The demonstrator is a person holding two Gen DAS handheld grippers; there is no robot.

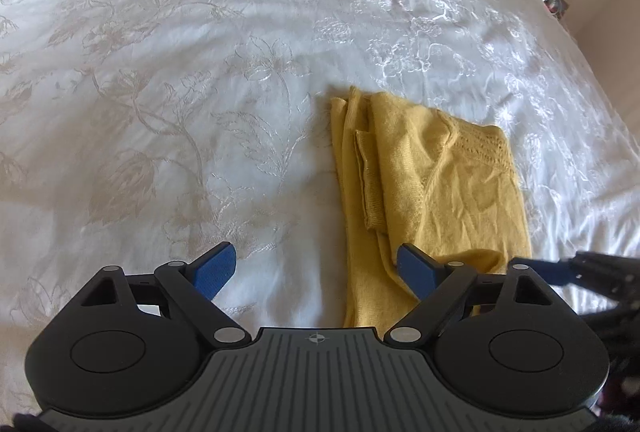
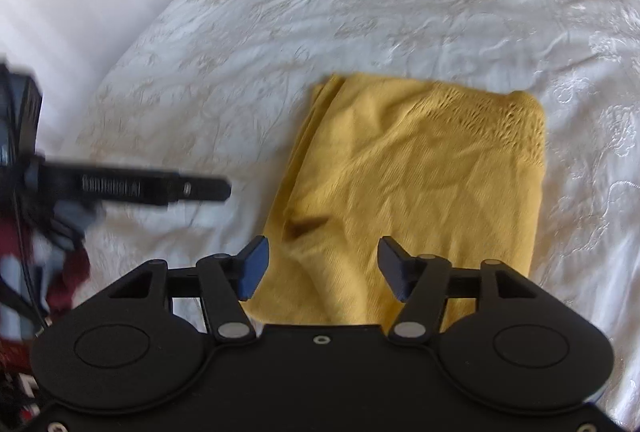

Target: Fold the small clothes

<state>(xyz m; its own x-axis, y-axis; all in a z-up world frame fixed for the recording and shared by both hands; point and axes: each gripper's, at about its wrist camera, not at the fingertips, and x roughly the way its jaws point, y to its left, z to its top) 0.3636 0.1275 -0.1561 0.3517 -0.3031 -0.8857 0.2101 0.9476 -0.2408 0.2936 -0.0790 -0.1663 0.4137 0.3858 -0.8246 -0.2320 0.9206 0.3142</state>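
The yellow knit garment (image 2: 408, 199) lies folded into a rough rectangle on the white embroidered bedspread (image 1: 168, 79); its left layers sit uneven and could slip apart if a finger drags them; the right gripper (image 2: 322, 268) hangs over its near edge, jaws parted, holding nothing; the left gripper (image 1: 316, 270) stands wide and empty beside its near-left edge.
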